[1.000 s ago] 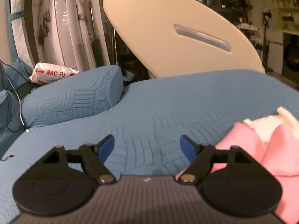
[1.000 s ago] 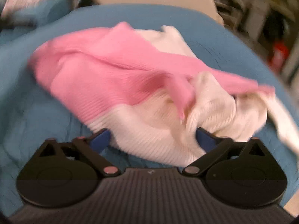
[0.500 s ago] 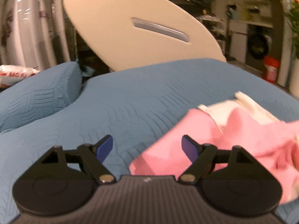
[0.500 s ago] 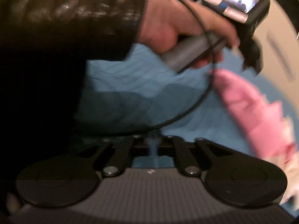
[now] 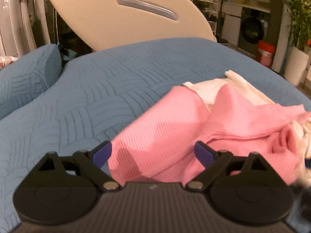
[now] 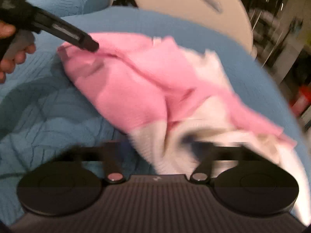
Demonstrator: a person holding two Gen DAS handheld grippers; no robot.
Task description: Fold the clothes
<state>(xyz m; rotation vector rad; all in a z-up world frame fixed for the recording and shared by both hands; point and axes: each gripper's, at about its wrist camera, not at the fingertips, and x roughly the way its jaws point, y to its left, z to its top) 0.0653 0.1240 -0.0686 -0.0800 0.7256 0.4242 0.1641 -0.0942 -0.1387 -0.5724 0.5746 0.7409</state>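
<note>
A pink and white knit sweater (image 5: pixel 194 128) lies crumpled on the blue quilted bed (image 5: pixel 116 89). My left gripper (image 5: pixel 153 153) straddles its pink corner; the jaws are opening wide and the pads do not press the cloth. In the right wrist view one left finger (image 6: pixel 77 36) touches the sweater's far pink edge (image 6: pixel 136 77), with a hand behind it. My right gripper (image 6: pixel 159 151) is blurred by motion. Its jaws are closing with the white hem (image 6: pixel 171 155) between them, and no pinch shows.
A blue pillow (image 5: pixel 25 77) lies at the bed's far left, with a tilted beige headboard (image 5: pixel 126 19) behind it. Beyond the right bed edge stand an orange bucket (image 5: pixel 266 54), a white planter (image 5: pixel 295 66) and a washing machine (image 5: pixel 250 29).
The left gripper turned right and its jaws widened, so the pink corner now lies between them. The right gripper swung away toward the person's hand, then back over the white hem.
</note>
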